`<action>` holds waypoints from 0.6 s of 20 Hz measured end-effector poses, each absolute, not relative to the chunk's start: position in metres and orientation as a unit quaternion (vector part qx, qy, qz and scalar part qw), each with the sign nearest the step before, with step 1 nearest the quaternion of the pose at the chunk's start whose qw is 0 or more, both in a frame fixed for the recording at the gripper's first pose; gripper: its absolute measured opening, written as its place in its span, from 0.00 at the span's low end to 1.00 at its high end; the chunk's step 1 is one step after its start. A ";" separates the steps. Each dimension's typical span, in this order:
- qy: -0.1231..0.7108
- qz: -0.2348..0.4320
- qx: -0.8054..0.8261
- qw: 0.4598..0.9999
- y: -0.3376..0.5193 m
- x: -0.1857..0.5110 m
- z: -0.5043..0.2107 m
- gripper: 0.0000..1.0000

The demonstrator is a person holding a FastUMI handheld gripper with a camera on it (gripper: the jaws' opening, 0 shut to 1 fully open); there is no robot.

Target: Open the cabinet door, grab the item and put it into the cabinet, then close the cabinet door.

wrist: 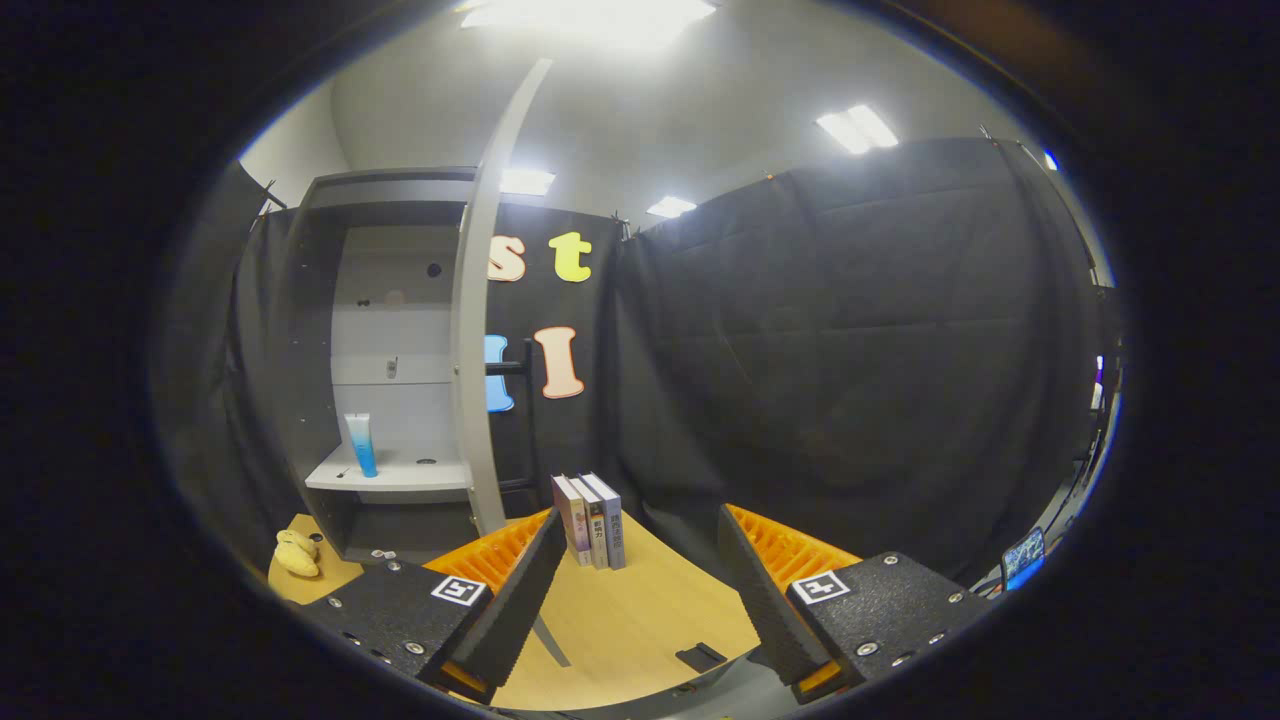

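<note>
Gripper: fingers spread wide, released, holding nothing, poised above the table.

Pale wooden tabletop: bears all items listed below.

Tall grey cabinet with white interior shelves: stands at the far left of the table, beyond the left finger. Its long grey door is swung open, seen edge-on.

Blue-and-white squeeze tube: upright on the lower white shelf inside the cabinet. Judged to be the task's item, already placed.

Three thin upright books: just ahead of the fingers, near the door's foot.

Small yellow soft object: on the table beside the cabinet base; kind unclear.

Step in hand, as judged: opening and placing look done; closing remains. The next move calls for bringing a finger behind the door's free edge and pushing it round leftward until shut, clearing the books.
</note>
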State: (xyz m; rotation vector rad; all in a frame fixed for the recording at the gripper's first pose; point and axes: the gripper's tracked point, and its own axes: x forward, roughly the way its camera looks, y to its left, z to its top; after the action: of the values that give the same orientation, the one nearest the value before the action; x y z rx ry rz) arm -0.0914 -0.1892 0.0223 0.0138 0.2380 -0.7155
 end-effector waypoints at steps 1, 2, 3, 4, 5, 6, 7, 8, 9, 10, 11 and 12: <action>0.116 -0.354 0.002 0.928 -0.197 -0.087 0.023 0.95; 0.114 -0.354 -0.003 0.928 -0.204 -0.082 0.025 0.95; 0.114 -0.352 -0.007 0.929 -0.209 -0.074 0.026 0.95; 0.114 -0.351 -0.011 0.929 -0.214 -0.066 0.028 0.95; 0.114 -0.350 -0.013 0.930 -0.219 -0.058 0.029 0.95; 0.112 -0.349 -0.013 0.930 -0.224 -0.051 0.031 0.95; 0.110 -0.346 -0.009 0.932 -0.227 -0.043 0.033 0.95; 0.108 -0.346 -0.006 0.932 -0.232 -0.036 0.033 0.95; 0.106 -0.345 -0.007 0.933 -0.236 -0.028 0.034 0.95; 0.105 -0.342 -0.010 0.934 -0.238 -0.021 0.034 0.95; 0.105 -0.336 -0.014 0.936 -0.239 -0.014 0.035 0.95; 0.104 -0.328 -0.019 0.939 -0.238 -0.006 0.036 0.95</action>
State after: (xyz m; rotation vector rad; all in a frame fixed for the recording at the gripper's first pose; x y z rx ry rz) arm -0.0058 -0.2375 0.0356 -0.0396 0.2116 -0.6700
